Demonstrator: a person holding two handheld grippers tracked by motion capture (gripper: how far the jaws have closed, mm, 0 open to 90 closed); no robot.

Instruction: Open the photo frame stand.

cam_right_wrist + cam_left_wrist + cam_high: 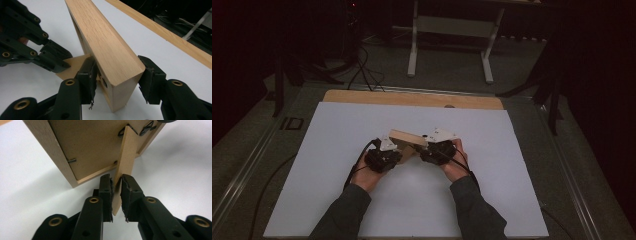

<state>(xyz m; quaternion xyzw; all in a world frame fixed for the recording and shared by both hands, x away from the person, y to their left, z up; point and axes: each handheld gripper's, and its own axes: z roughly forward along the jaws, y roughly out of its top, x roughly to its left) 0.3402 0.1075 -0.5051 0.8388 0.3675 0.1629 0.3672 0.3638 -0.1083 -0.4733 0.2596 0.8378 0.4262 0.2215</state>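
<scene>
High view, frame position: a wooden picture frame (408,138) is held just above the middle of the white table sheet (337,150), between the two grippers.
Frame back: in the left gripper view the brown backing board (90,147) is turned toward the camera, with small metal clips and a hanger fitting near the top.
Stand leg: a thin fibreboard easel leg (125,162) is swung out from the backing, hinged near the hanger.
Left gripper (117,195): the jaws are pressed onto the free end of the stand leg, pinching it.
Right gripper (117,80): the jaws are spread across the near corner of the frame, one pad on each face; contact looks likely, though a firm squeeze cannot be confirmed.
Progress: the leg is judged already pulled open; standing the frame upright on the sheet and letting go are judged to remain.
Long axis: in the right gripper view the top edge runs away from the camera, from near right to far left.
Facing: the back is turned to the person's left; the front is hidden.
Surroundings: a wooden table edge (412,98) lies at the far side.
</scene>
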